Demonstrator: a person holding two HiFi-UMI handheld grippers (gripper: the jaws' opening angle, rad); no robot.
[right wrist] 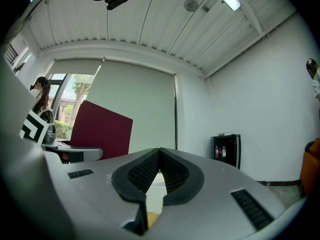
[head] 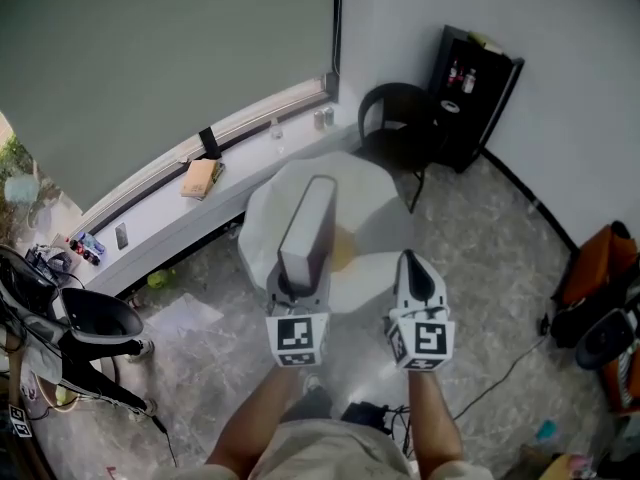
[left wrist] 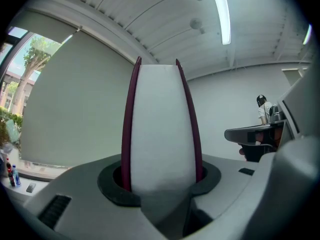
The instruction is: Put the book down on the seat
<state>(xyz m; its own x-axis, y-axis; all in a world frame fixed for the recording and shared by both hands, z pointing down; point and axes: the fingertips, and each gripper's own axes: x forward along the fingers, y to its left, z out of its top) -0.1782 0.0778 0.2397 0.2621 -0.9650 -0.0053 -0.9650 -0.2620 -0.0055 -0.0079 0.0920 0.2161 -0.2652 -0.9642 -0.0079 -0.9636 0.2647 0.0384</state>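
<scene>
The person's forearms (head: 250, 423) reach out from the near edge of the head view, each ending in a marker cube and a claw pointing away toward the far wall. The left claw (head: 298, 290) grips the near end of the book (head: 310, 223), which stands on edge, its white page block facing up between maroon covers. The book reaches out over the white seat (head: 375, 203) on the floor ahead. In the left gripper view the book (left wrist: 161, 129) fills the gap between the jaws. They stand about half open, as wide as the book is thick, with a pad pressed against each cover. The right claw (head: 408, 260) hangs just right of the left one, also over the seat. In the right gripper view it (right wrist: 159, 156) is closed down to its ribbed pads with nothing between them, and the maroon cover (right wrist: 102, 129) shows off to its left, apart from it. The task looks to be in its carrying stage: the book has reached the seat but seems to be held in the air above it, not resting on it. What is left is to lower the book, tip it flat or set it down on the white surface, and open the left claw to free it. A black chair (head: 395, 118) and a black cabinet (head: 472, 93) stand farther off by the wall.
</scene>
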